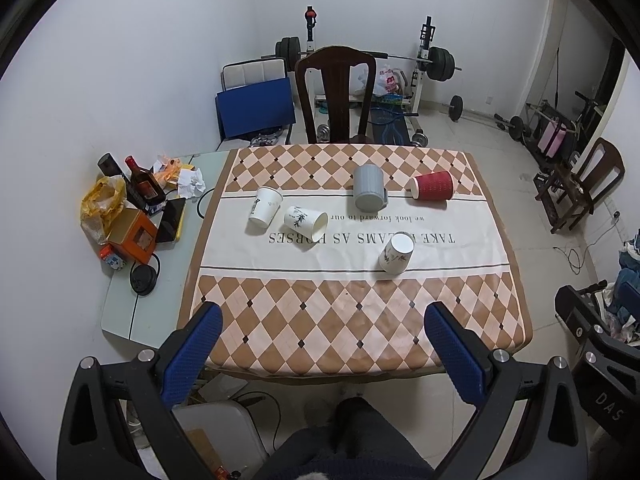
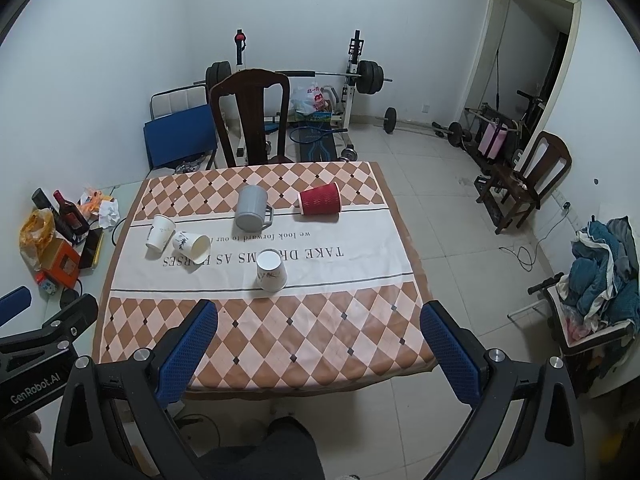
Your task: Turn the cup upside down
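Several cups sit on the checkered tablecloth (image 1: 320, 320). A white paper cup (image 1: 396, 254) stands upside down nearest me; it also shows in the right wrist view (image 2: 271, 271). A second white cup (image 1: 265, 207) stands upside down at the left, and a third white cup (image 1: 306, 221) lies on its side beside it. A grey mug (image 1: 369, 187) stands upside down, and a red ribbed cup (image 1: 433, 186) lies on its side at the far right. My left gripper (image 1: 322, 344) is open and empty over the table's near edge. My right gripper (image 2: 318, 340) is open and empty too.
A side table (image 1: 168, 280) at the left holds bottles, boxes, bags and a phone. A dark wooden chair (image 1: 336, 92) stands behind the table, with a weight bench and barbell (image 1: 436, 62) further back. Another chair (image 2: 532, 180) and a pile of clothes (image 2: 604, 268) stand at the right.
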Tool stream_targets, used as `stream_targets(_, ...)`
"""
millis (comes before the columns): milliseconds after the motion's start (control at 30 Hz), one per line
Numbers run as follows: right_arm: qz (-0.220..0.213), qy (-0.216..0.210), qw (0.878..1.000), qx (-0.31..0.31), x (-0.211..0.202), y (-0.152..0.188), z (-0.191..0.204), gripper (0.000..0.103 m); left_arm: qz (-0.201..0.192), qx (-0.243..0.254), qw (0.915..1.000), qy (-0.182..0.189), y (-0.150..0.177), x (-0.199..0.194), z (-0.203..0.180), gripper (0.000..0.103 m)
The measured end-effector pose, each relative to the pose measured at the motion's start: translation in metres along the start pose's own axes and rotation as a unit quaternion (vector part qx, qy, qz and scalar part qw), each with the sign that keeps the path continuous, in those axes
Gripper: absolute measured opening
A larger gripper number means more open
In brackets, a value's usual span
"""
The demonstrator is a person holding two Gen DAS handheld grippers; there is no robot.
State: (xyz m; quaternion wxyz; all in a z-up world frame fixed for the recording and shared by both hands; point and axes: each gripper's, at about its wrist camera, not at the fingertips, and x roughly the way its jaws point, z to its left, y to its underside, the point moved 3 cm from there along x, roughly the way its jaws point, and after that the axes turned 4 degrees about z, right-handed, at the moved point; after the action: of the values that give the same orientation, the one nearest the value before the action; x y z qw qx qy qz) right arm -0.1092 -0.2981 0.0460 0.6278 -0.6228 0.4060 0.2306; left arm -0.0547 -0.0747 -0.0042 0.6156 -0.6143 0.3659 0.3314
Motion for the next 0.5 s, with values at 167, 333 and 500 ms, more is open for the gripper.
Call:
stream_targets(167, 0.0, 0.002, 1.0, 0.001, 0.0003, 0.001, 0.0003, 0.102, -0.004, 0.0, 1.0, 0.0, -0.0042, -0.0045, -0.001, 0.103)
stream_targets(333, 0.0, 0.002, 1.0, -0.001, -0.0022, -0.0004, 0.001, 0.102, -0.004, -0.002, 1.0, -0.001, -0.0047, -0.0047, -0.0032, 0.103)
stream_targets(500, -0.001, 0.001, 1.0, -0.001, -0.0026, 0.0001, 0.0004, 0.102, -0.006, -0.002, 1.0, -0.001, -0.0054, -0.0064, -0.0037, 0.103)
